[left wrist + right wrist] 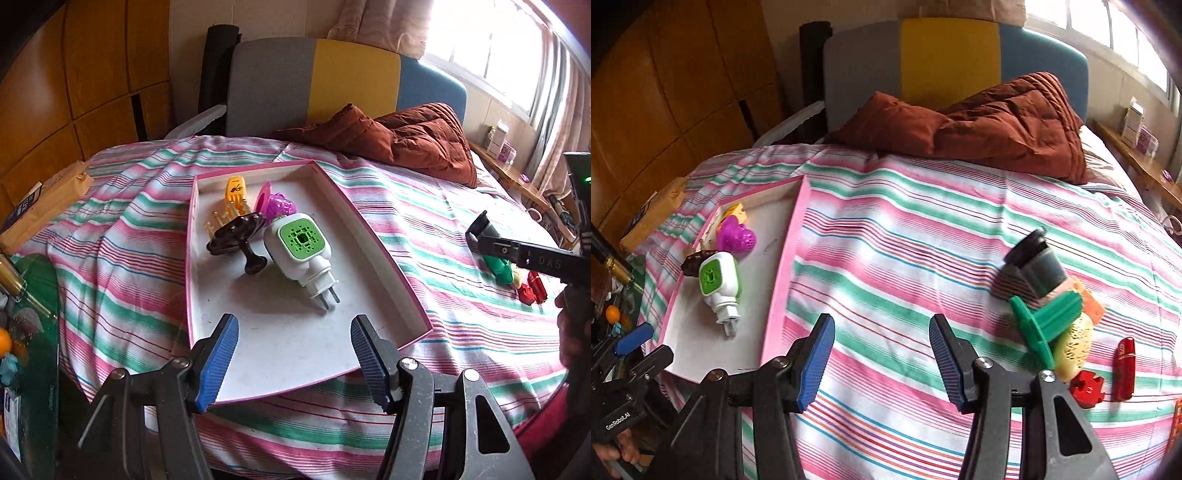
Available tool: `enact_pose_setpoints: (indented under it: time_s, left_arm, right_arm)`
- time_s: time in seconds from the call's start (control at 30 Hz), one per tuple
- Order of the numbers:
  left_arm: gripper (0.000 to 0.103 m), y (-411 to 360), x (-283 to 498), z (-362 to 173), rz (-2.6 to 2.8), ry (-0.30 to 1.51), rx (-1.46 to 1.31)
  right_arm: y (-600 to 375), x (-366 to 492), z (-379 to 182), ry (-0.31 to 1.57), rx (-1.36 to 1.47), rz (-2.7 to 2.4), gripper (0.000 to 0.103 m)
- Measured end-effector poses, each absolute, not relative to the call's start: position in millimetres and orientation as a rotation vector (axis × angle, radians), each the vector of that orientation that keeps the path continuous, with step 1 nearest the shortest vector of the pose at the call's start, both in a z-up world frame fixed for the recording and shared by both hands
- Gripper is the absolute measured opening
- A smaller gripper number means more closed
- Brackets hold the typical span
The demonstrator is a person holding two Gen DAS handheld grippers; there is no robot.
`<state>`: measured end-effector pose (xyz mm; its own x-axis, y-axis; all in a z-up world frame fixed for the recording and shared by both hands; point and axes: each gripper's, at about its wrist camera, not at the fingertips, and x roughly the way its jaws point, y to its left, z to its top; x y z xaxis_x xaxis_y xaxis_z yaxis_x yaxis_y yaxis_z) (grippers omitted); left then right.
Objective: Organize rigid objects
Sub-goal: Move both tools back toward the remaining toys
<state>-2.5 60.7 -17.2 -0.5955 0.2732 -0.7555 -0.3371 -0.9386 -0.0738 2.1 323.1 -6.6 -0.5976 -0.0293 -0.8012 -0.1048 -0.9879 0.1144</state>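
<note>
While both grippers stand about half open with nothing between their fingers, the sorting is part done. The left gripper (293, 354) hangs over the near end of the tray (373, 236), which already holds 4 items, among them the plug (299, 251) and the knob (236, 236). The right gripper (882, 363) hangs over bare bedspread (905, 229), beside the loose pile: black cup (1036, 264), green piece (1047, 321), red case (1124, 363).

Risks, as judged:
- The pile is stacked, so lifting 1 piece could tumble the others.
- The soft bedding could let the tray tip.
- The tray overhangs the bed's near edge and a nudge could slide it off.
</note>
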Motion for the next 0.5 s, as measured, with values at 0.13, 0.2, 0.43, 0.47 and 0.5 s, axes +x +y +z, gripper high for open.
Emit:
enact_pose_setpoints:
  time_s: [0.13,0.2,0.43,0.47,0.5]
  left_arm:
    - [0.067,68,-1,-16,2.521,0.131,-1.172]
    - [0.067,72,1,-15,2.515,0.147,-1.165]
    - [0.067,92,3,-11,2.49,0.193,-1.14]
    - [0.067,95,3,-10,2.487,0.201,-1.135]
    - [0.067,98,2,-9,2.484,0.21,-1.131]
  right_arm:
    - [361,11,-2,0.27,-1.337,2.696,0.054]
    - [379,16,0,0.284,-1.307,2.664,0.054]
    - [453,31,0,0.37,-1.17,2.509,0.054]
    - [464,34,-3,0.398,-1.153,2.485,0.054]
    - [474,38,-6,0.433,-1.139,2.458,0.054]
